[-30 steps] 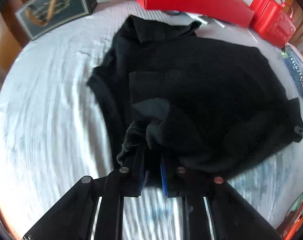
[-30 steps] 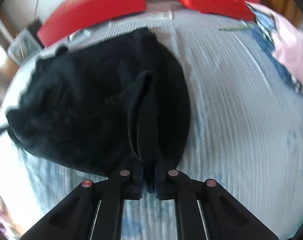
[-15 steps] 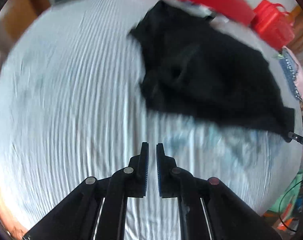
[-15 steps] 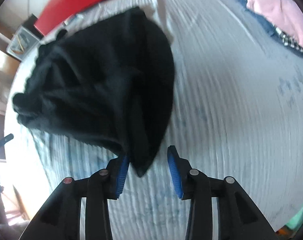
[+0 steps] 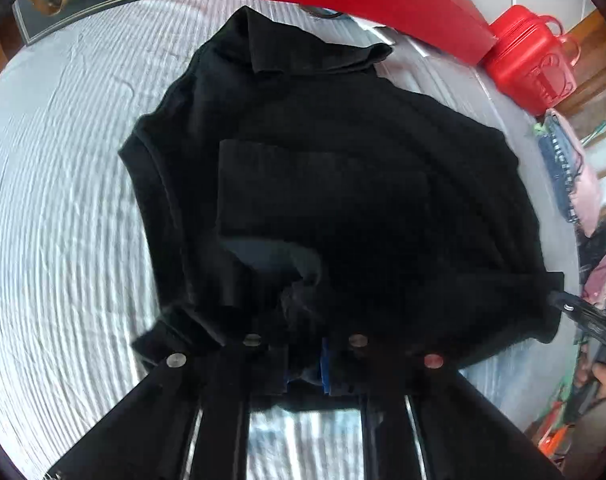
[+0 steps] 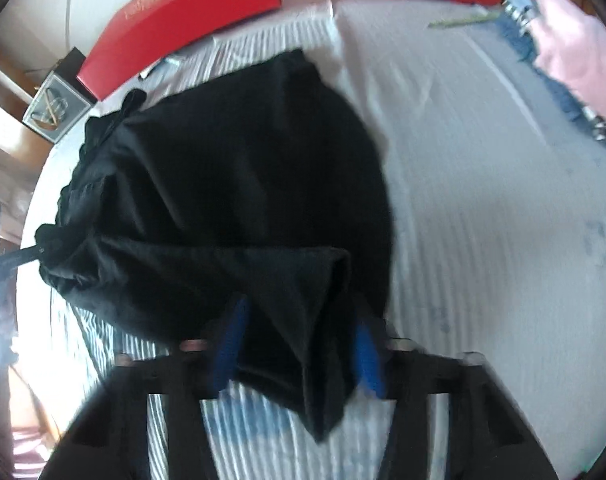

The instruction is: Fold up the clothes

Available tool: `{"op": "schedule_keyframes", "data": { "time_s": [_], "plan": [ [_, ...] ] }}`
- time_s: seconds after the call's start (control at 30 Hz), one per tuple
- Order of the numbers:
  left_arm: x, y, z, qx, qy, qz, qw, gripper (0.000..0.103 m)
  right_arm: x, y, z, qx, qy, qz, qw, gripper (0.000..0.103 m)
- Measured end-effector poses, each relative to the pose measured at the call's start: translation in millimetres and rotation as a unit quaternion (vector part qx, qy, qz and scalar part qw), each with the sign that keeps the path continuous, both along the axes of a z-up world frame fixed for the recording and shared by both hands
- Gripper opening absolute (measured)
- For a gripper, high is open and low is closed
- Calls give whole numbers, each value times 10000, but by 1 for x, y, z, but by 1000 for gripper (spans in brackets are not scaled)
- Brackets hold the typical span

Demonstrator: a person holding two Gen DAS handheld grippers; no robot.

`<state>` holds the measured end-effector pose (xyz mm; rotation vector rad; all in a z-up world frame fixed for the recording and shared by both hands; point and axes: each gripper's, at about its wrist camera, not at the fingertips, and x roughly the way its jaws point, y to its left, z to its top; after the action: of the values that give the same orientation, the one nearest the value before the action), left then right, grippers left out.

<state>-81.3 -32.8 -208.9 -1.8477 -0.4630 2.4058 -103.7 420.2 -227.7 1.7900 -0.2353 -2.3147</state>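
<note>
Left gripper: jaws closing, clamped on the near hem of the black garment at lower centre. Right gripper: jaws closing around a bunched corner; through blur, contact appears not yet made. Both grips should be seated before the hem is carried toward the collar at upper centre, cloth taut. Half a second earlier, neither gripper held cloth. The garment lies on the striped bed.
</note>
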Motion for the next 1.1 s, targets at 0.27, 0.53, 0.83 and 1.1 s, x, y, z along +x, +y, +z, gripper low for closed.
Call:
{"op": "schedule_keyframes", "data": {
  "time_s": [0.27, 0.53, 0.83, 1.1],
  "plan": [
    [97, 6, 14, 19, -586, -255, 9980, 10, 66, 27, 32, -679, -278, 401, 9965, 3],
    [129, 24, -29, -436, -1429, -506, 9875, 24, 100, 25, -20, 56, -1331, 724, 9884, 28],
    [128, 14, 59, -651, -51, 40, 9979, 69, 96, 37, 52, 43, -169, 429, 9989, 33],
    [93, 41, -10, -916, -409, -2, 9950, 69, 81, -37, 24, -26, -199, 946, 9953, 32]
  ]
}}
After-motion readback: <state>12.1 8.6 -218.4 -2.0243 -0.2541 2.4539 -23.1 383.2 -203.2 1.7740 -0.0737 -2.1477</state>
